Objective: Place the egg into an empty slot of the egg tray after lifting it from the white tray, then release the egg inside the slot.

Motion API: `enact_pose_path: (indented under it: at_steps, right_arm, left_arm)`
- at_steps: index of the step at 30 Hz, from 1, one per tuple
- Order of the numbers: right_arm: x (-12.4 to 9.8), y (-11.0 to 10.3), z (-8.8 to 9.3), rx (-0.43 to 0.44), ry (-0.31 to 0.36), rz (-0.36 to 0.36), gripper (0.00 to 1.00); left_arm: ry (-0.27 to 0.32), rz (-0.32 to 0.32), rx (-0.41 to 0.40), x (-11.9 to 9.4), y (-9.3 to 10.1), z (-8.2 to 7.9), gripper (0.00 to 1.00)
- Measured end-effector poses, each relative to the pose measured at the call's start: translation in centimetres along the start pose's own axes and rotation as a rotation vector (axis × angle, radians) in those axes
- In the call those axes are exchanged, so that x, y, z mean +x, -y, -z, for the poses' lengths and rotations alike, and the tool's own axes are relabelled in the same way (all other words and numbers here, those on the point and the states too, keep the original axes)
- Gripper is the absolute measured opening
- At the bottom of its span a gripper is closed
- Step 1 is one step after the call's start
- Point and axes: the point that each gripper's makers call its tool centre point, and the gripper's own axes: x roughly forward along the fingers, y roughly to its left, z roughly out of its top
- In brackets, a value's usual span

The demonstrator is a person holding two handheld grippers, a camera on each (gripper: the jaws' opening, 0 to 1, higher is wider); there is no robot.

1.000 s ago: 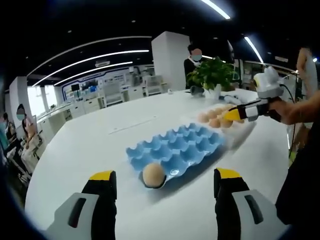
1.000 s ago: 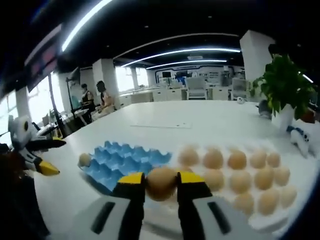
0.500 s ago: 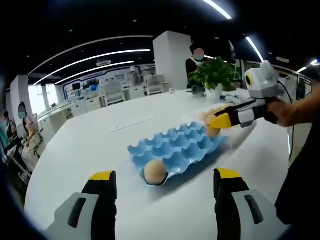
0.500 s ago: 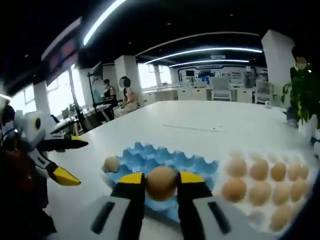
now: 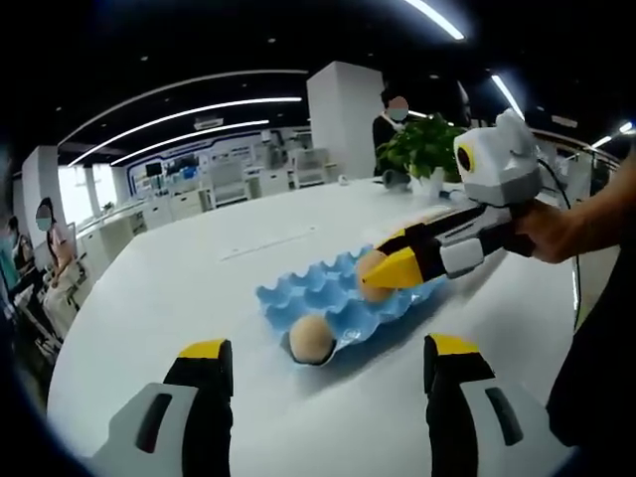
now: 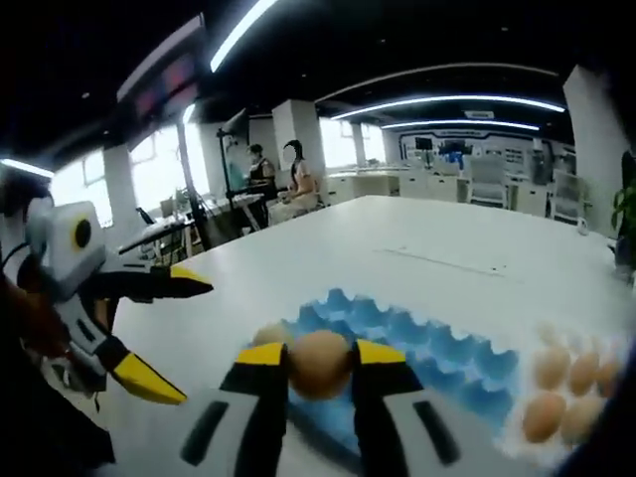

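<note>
A blue egg tray lies on the white table, with one egg in its near corner slot. My right gripper is over the tray, shut on a second egg. In the right gripper view that held egg sits between the yellow-tipped jaws above the blue egg tray, and the slotted egg shows just behind the left jaw. The white tray with several eggs lies at the right. My left gripper stands open near the tray's front, and my left gripper also appears from the left.
The white table stretches far behind the tray. A potted plant stands at its far end. People sit and stand in the background. A person's hand holds the right gripper.
My right gripper has carried the egg from the white tray leftward to over the blue egg tray. The left gripper has stayed still and open.
</note>
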Motion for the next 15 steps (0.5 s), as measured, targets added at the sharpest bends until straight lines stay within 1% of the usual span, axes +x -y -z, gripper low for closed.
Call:
enact_pose_path:
  at_steps: [3,4,5,6,7,9,10,12,15]
  right_arm:
    - [2.1,-3.2,-0.4,-0.029,-0.008,-0.086,0.24]
    - [2.6,-3.9,-0.5,-0.044,-0.007,-0.103,0.24]
    - [2.7,-4.1,-0.6,-0.047,-0.007,-0.111,0.24]
    - [3.5,-5.1,-0.6,-0.058,-0.012,-0.136,0.24]
    - [4.4,-6.2,-0.6,-0.073,-0.021,-0.167,0.24]
    - [5.3,-7.4,-0.2,-0.102,-0.035,-0.205,0.24]
    - [6.1,-8.1,0.6,-0.133,-0.058,-0.226,0.24]
    - [6.6,-8.6,1.4,-0.162,-0.079,-0.253,0.24]
    - [6.9,-8.7,1.7,-0.173,-0.087,-0.258,0.24]
  left_arm:
    - [0.000,-0.001,-0.002,-0.1,0.0,0.1,0.79]
    - [-0.001,-0.002,-0.005,-0.1,-0.1,0.2,0.79]
    - [-0.001,-0.003,-0.006,-0.2,-0.1,0.2,0.79]
    - [-0.001,-0.004,-0.008,-0.2,-0.1,0.3,0.79]
    - [-0.004,-0.002,-0.010,-0.2,-0.1,0.4,0.79]
    - [0.000,-0.008,-0.013,-0.2,-0.3,0.3,0.79]
    - [-0.003,-0.008,-0.012,-0.2,-0.3,0.3,0.79]
    - [-0.003,-0.008,-0.014,-0.1,-0.5,0.3,0.79]
    - [-0.005,-0.007,-0.012,-0.1,-0.6,0.3,0.79]
